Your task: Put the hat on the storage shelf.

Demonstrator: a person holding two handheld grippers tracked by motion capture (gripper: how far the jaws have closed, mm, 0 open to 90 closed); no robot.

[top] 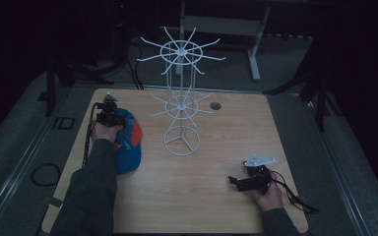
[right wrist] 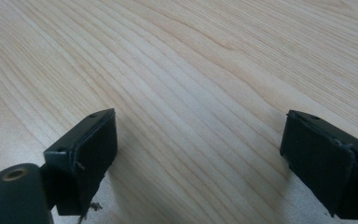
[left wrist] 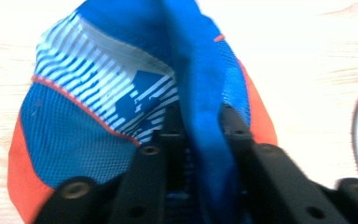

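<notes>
A blue cap [top: 128, 145] with orange panels and a white striped front lies at the table's left side. My left gripper [top: 109, 117] is over the cap's far end. In the left gripper view its jaws are shut on a blue fold of the cap [left wrist: 205, 135], my left gripper [left wrist: 200, 123] pinching it from both sides. A white wire rack [top: 181, 98] with two tiers of radial hooks stands at the table's middle back. My right gripper [top: 235, 182] rests low at the front right, held open over bare wood, my right gripper [right wrist: 198, 140] with nothing between its jaws.
The wooden table [top: 206, 191] has a small round hole [top: 215, 105] near its back right. The rack's ring base [top: 181, 141] sits just right of the cap. Cables trail off both grippers. Dark floor and stand legs surround the table.
</notes>
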